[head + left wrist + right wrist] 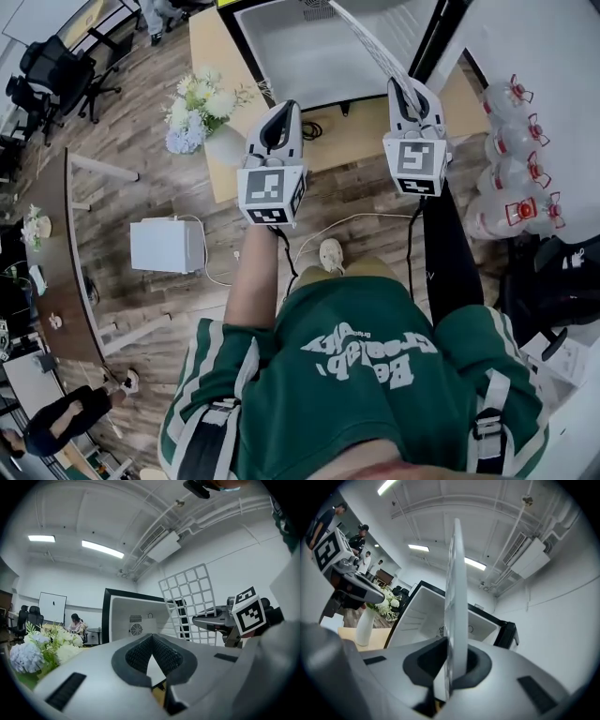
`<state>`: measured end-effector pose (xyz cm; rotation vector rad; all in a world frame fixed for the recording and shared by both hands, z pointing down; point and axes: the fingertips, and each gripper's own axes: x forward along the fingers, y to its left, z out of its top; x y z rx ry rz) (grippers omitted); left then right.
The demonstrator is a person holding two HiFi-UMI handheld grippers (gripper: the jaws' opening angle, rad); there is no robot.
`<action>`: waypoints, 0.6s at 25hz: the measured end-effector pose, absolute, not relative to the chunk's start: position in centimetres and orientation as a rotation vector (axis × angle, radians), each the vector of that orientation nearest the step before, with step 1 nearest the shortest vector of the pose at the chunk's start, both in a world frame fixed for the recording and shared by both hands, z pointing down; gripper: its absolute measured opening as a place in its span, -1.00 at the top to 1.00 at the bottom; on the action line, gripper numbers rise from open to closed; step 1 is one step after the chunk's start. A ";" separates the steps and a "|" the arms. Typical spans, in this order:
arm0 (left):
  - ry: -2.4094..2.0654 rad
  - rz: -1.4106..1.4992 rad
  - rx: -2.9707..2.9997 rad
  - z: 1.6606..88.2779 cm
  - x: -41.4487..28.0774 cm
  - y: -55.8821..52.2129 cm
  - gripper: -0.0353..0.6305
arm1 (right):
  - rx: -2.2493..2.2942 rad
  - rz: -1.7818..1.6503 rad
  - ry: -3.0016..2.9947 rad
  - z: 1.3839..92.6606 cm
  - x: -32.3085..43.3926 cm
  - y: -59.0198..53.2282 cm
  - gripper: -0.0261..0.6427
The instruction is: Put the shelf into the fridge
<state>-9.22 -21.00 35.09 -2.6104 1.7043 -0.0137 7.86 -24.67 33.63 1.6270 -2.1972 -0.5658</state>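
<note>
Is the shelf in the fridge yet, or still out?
Out. The right gripper holds the wire shelf upright, edge-on to its camera, in front of the open fridge.

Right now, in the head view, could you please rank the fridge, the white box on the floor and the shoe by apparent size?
1. fridge, largest, though cropped at the top edge.
2. white box.
3. shoe, clearly smallest.

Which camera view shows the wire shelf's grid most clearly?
The left gripper view: the shelf faces it, so the white grid shows. The right gripper view sees it edge-on, clamped in the right hand-held gripper. The head view shows only a narrow slanted strip.
</note>
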 end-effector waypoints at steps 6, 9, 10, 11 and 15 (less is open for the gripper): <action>1.688 -0.030 -2.635 35.9 -9.9 -22.3 0.89 | 1.548 -0.773 -2.059 33.1 6.3 -26.1 0.83; 1.691 -0.033 -2.636 36.2 -10.5 -22.6 0.89 | 1.478 -0.889 -1.993 33.0 5.1 -26.5 0.83; 1.697 -0.034 -2.635 36.4 -10.8 -22.7 0.89 | 1.453 -0.926 -1.972 32.9 4.7 -26.6 0.83; 1.704 -0.036 -2.634 36.5 -11.0 -22.8 0.89 | 1.430 -0.963 -1.951 32.9 4.3 -26.7 0.83; 1.726 -0.044 -2.626 36.9 -11.7 -23.2 0.89 | 1.378 -1.085 -1.855 32.6 3.6 -27.2 0.83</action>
